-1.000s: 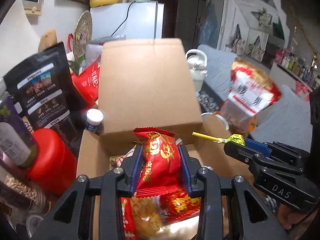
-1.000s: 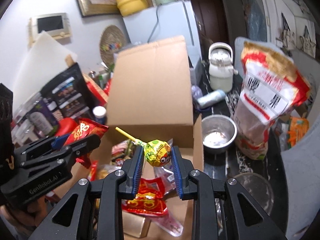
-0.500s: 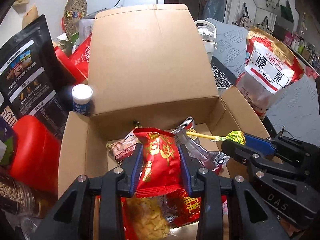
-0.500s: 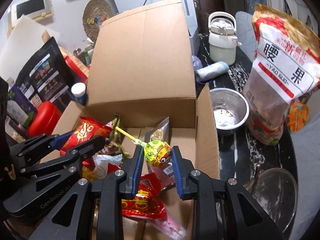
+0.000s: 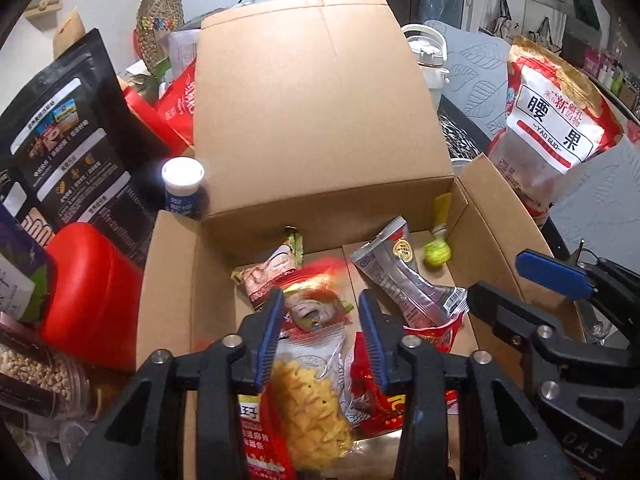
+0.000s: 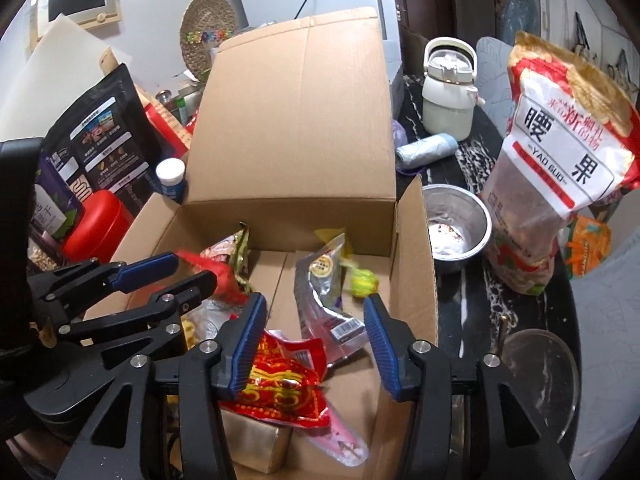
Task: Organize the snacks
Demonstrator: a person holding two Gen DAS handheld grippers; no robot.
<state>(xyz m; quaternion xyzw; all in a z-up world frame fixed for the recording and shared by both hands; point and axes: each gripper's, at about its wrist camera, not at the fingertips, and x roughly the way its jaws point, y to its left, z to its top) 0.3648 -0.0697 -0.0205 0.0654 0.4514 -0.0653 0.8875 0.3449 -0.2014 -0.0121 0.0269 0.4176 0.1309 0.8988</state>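
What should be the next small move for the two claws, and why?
Probably lift both claws straight up, out of the cardboard box. The left claw and the right claw both stand open with nothing between the pads. The lollipop and the blurred red packet are already inside the box, so both drops look finished and the next snack must be fetched from outside.

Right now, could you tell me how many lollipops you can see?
1: a yellow-green lollipop lies in the far right corner of the cardboard box, beside the silver packet. Others may be hidden under the snack packets.
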